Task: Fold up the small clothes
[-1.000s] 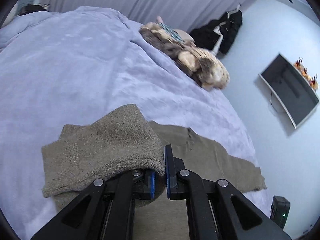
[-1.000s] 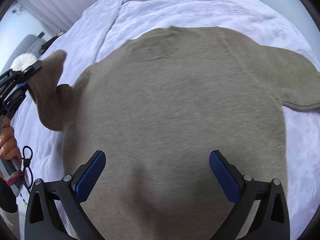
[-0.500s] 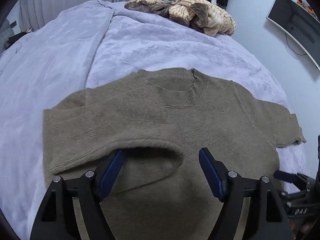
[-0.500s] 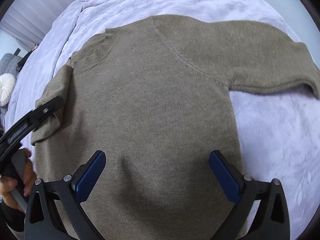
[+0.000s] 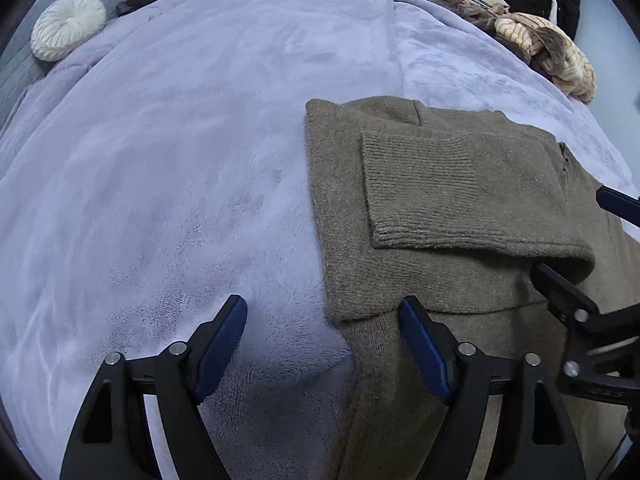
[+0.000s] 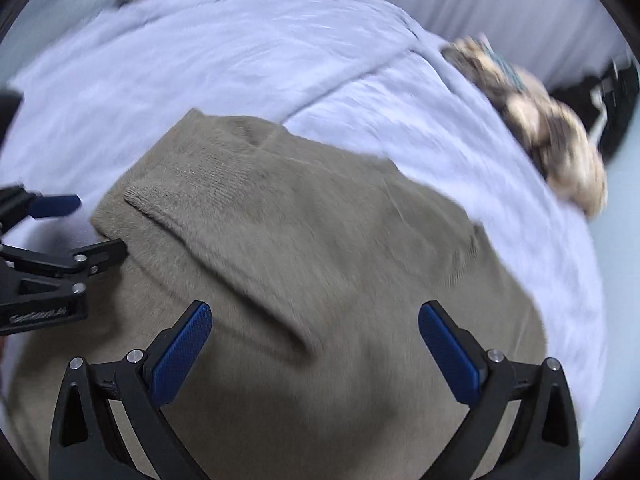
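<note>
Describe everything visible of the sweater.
The sweater is olive-brown fuzzy knit, lying flat on the lavender blanket. One sleeve, with a ribbed cuff, is folded across the body. Neither the left gripper nor the right gripper grips it; the left gripper's jaws are opening over the sweater's edge.

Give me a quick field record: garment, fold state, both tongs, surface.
garment: olive knit sweater
fold state: one sleeve laid across the body
left tongs: opening, nothing between them, over the sweater's edge
right tongs: open, empty, above the sweater
surface: lilac blanket
background: pile of clothes
</note>
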Motion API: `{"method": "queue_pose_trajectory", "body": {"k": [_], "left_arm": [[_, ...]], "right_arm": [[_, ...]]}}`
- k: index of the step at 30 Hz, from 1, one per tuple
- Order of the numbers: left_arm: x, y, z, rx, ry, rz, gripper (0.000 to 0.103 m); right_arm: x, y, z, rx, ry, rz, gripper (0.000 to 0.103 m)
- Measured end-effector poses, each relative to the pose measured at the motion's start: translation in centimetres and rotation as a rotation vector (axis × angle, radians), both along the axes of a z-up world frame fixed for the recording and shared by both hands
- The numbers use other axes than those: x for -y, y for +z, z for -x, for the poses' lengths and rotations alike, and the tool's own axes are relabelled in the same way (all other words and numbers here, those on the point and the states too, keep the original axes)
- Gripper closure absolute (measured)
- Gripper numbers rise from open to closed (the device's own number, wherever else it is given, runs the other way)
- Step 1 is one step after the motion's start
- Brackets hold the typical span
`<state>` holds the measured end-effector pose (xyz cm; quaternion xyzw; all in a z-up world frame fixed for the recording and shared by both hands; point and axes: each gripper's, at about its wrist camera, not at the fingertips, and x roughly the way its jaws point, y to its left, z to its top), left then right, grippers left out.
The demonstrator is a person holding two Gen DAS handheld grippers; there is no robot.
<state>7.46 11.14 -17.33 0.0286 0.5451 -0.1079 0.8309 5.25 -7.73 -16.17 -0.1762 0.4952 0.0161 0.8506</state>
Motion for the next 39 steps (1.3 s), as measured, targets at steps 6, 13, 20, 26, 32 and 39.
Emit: {"method": "queue_pose_trajectory", "body": {"k": [6,13,20,26,32,39], "left_arm": [[-0.2,-0.4,0.2,-0.005,0.005,-0.007,0.017],[1.2,-0.9,-0.6,-0.019,-0.004,-0.036,0.017],[0.6,2.7,-0.1,-0.045,-0.077,0.031,0.017],[1.7,3.0,-4.6,-0.079,-0.081,0.094,0.017],[5.1,-0.3,-8.3,-0.161,-0.08,0.092,0.025],[4.9,-0.4,-8.0,-0.139,-0.12,0.073,0.025]], "right_arm": [[3.6,0.2,-1.8,-0.017,-0.136,-0.155,0.096],[19.7,-2.8,5.4,0.009,-0.762,-0.948,0.091],[22.8,-5.4,10.8,-0.006,-0.892,-1.2,0.05],[19.4,-4.9,10.9,-0.092,-0.743,-1.334,0.046],[14.8,-7.1,7.0,-0.227,-0.691,-1.228,0.094],[22.7,-5.1,9.3,0.183,-0.818,-1.63,0.09]]}}
